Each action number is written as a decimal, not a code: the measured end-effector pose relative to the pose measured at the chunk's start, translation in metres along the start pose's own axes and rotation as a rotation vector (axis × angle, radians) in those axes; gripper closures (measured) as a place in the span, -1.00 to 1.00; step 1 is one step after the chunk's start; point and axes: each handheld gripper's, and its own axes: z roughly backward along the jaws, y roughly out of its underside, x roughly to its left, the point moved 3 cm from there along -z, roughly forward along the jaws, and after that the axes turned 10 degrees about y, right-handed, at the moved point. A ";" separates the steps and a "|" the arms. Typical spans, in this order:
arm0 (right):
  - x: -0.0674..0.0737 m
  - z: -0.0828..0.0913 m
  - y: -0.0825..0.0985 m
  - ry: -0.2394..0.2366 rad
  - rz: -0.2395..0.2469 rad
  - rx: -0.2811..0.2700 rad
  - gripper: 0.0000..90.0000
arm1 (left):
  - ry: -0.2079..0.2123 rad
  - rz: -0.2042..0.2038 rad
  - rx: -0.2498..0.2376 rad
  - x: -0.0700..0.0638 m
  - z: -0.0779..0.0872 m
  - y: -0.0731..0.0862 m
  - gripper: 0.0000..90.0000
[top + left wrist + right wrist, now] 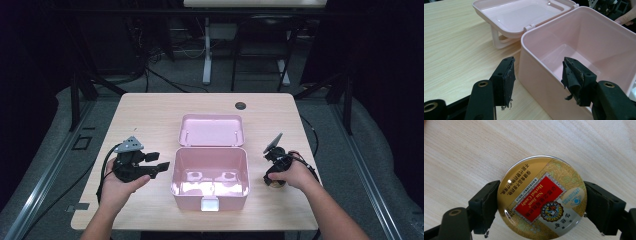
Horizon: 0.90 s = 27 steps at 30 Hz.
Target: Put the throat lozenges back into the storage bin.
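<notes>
A round golden candy tin [541,200] with a red label lies flat on the wooden table, seen from straight above. My right gripper [541,203] points down over it, and its black pads press on the tin's left and right rims. In the high view that gripper [275,181] is right of the open pink box [210,196]. The box is empty, and its lid [211,130] lies flipped back behind it. My left gripper [162,167] hovers by the box's left wall, open with nothing between its jaws. From the left gripper [537,77], the box's near corner [534,65] stands just ahead.
The pink box has a white latch [209,204] on its front wall. A small dark round hole [240,105] sits near the table's far edge. Beyond the table [150,115] the floor carries cables and desk legs.
</notes>
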 end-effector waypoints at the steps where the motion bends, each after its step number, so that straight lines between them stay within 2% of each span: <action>1: 0.000 0.000 0.000 -0.003 -0.002 -0.005 -0.58 | 0.002 0.000 0.000 0.000 0.000 0.000 -0.03; 8: -0.001 -0.001 -0.001 -0.006 0.003 0.005 -0.58 | -0.011 0.001 -0.013 0.000 0.002 -0.001 -0.03; 16: -0.002 -0.004 -0.001 -0.020 0.004 0.025 -0.57 | -0.006 0.000 -0.013 0.001 0.004 -0.001 -0.03; 20: -0.001 -0.004 0.000 -0.023 -0.005 0.019 -0.57 | -0.007 0.000 -0.012 0.001 0.004 -0.001 -0.03; 27: 0.000 0.002 0.000 -0.022 0.010 0.014 -0.57 | -0.005 0.000 -0.007 0.001 0.003 -0.001 -0.03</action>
